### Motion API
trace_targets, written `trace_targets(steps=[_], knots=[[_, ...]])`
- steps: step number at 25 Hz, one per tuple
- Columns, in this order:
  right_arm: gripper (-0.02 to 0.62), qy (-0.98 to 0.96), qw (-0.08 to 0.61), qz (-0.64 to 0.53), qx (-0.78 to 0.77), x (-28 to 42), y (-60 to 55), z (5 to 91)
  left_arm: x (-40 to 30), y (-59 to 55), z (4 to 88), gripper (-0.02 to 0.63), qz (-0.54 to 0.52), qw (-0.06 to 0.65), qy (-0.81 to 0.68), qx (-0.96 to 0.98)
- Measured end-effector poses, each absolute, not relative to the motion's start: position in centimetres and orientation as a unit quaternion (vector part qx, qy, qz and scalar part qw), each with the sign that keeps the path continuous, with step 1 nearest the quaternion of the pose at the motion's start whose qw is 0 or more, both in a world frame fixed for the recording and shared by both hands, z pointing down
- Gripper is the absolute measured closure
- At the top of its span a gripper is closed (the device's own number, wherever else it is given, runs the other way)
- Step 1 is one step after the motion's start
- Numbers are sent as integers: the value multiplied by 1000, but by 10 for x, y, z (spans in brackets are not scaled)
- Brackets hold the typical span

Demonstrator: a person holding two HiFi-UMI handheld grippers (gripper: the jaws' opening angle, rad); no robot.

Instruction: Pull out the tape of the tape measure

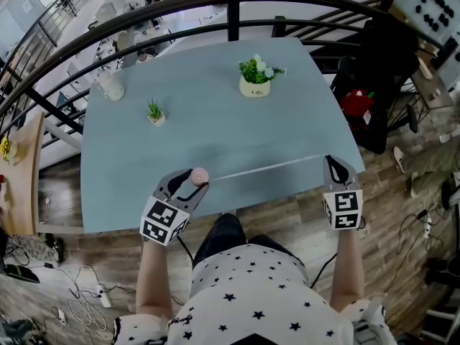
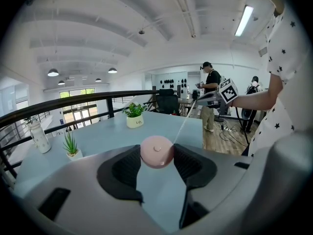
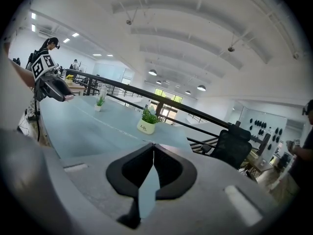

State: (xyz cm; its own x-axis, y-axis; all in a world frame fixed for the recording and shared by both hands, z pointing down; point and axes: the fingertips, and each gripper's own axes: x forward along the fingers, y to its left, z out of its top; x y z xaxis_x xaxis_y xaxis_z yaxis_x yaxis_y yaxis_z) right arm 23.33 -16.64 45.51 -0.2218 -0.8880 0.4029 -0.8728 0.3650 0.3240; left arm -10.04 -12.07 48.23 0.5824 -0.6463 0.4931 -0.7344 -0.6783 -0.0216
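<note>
A round pink tape measure (image 1: 200, 176) sits between the jaws of my left gripper (image 1: 192, 184), which is shut on its sides above the front of the pale blue table (image 1: 215, 128). In the left gripper view the pink case (image 2: 156, 152) fills the gap between the black pads (image 2: 128, 166). A thin white tape (image 1: 266, 167) runs taut from it to the right, to my right gripper (image 1: 333, 162), whose jaws are shut on the tape's end. The right gripper view shows the closed jaws (image 3: 153, 148) and the tape (image 3: 112, 125) leading across the table.
A white pot with a flowering plant (image 1: 255, 77) stands at the table's back, a small green plant (image 1: 155, 113) and a clear bottle (image 1: 111, 86) at the back left. A dark railing (image 1: 230, 13) curves behind. A black chair (image 1: 381, 70) stands to the right.
</note>
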Motion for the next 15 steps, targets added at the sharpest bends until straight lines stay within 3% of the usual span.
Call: trace_targets(steps=[15], knots=[[585,-775,276,-19,569,239,-175,453,-100,-128,482,396,237,92,-389,885]])
